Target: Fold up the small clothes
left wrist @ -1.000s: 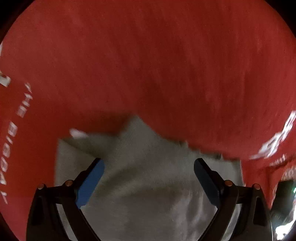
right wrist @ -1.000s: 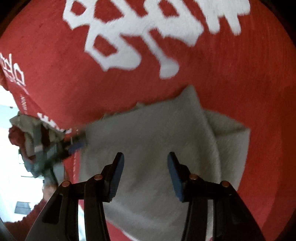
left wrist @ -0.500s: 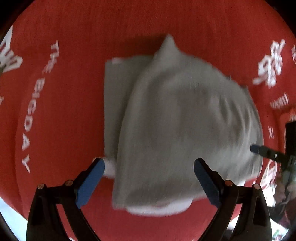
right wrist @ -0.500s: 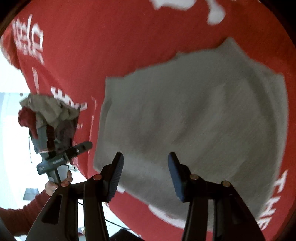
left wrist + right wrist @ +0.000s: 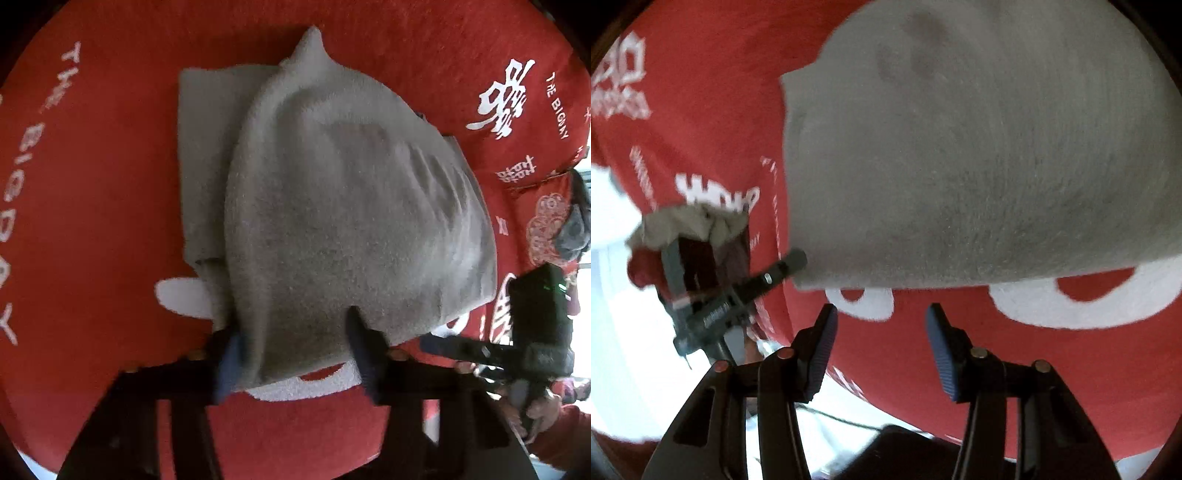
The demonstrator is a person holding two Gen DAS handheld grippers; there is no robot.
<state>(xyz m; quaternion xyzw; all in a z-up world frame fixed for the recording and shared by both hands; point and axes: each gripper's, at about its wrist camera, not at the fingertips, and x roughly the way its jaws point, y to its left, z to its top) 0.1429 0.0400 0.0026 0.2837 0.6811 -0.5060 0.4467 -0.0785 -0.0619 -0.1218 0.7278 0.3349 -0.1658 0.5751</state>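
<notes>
A grey fleecy garment (image 5: 332, 203) lies folded on the red tablecloth (image 5: 92, 184), with one layer sticking out at its left. My left gripper (image 5: 293, 350) points steeply down at the garment's near edge. Its jaws are closing with that edge between them, and both pads touch the fabric. In the right wrist view the same garment (image 5: 979, 147) fills the upper right. My right gripper (image 5: 882, 332) hovers open over the red cloth (image 5: 701, 110) just short of the garment's edge, with nothing between its fingers. The right gripper (image 5: 443, 343) also shows at the left view's right edge.
The red cloth carries large white lettering (image 5: 1071, 302). A crumpled heap of clothes (image 5: 690, 229) sits behind the left gripper's body (image 5: 731, 295). The table's edge (image 5: 849, 391) runs close below my right gripper, with bright floor beyond. A hand with a red sleeve (image 5: 546, 417) holds the right gripper.
The left jaws have narrowed from wide open onto the garment's near edge. The right gripper has drawn back, so the garment sits higher in its view and red cloth lies under its fingers.
</notes>
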